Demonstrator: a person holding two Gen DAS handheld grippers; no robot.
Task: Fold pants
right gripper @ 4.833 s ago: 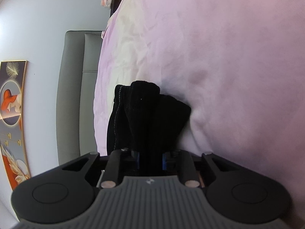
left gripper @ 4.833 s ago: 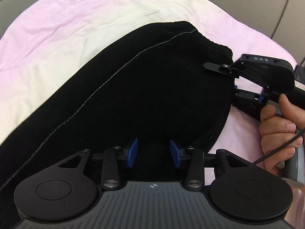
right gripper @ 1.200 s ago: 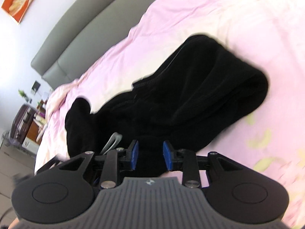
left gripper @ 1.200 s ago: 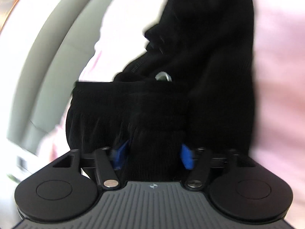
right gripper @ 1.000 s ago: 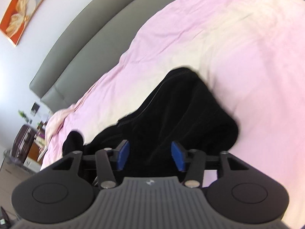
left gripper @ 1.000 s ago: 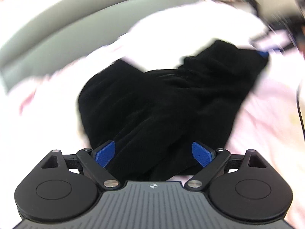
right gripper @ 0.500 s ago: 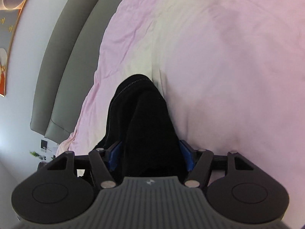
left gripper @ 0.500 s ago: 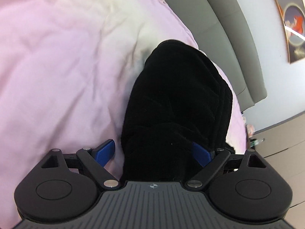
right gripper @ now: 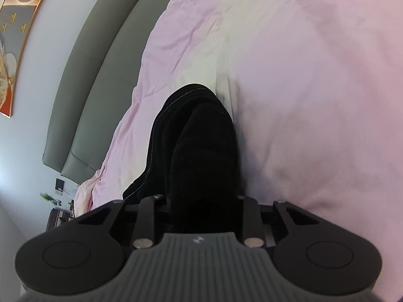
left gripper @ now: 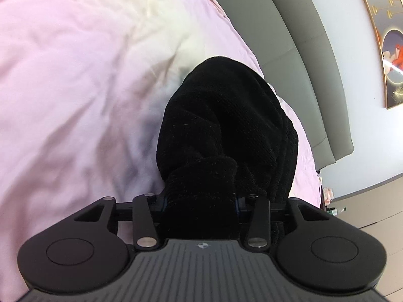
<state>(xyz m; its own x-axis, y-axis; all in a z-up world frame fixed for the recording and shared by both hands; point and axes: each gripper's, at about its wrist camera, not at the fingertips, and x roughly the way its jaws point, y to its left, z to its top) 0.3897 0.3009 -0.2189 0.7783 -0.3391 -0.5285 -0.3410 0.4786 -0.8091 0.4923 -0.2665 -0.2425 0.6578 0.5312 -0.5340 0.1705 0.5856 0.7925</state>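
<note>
The left gripper [left gripper: 200,198] is clamped on a thick bunch of the black pants [left gripper: 221,130]; its jaws are drawn in against the cloth, with only a sliver of blue pad showing at each side of the bunch. The right gripper [right gripper: 204,201] is likewise closed on the same garment [right gripper: 199,146], and the fabric fills the gap between its jaws so fully that the pads are hidden.

In the left wrist view the pants rise from the bottom centre of the frame to a rounded end just above mid-frame. The cloth is a ribbed, knit-like black, gathered into several stacked layers along its right edge. In the right wrist view the garment occupies the centre, with a line of pale stitching running along its left edge.

The pants rest on a pink bedsheet [left gripper: 75,80] with a paler cream patch, wrinkled throughout. A grey padded headboard [right gripper: 100,58] curves along the bed's far edge. Framed wall art [left gripper: 388,40] hangs at the upper right of the left wrist view. A small plant [right gripper: 46,197] stands at the lower left of the right wrist view.
</note>
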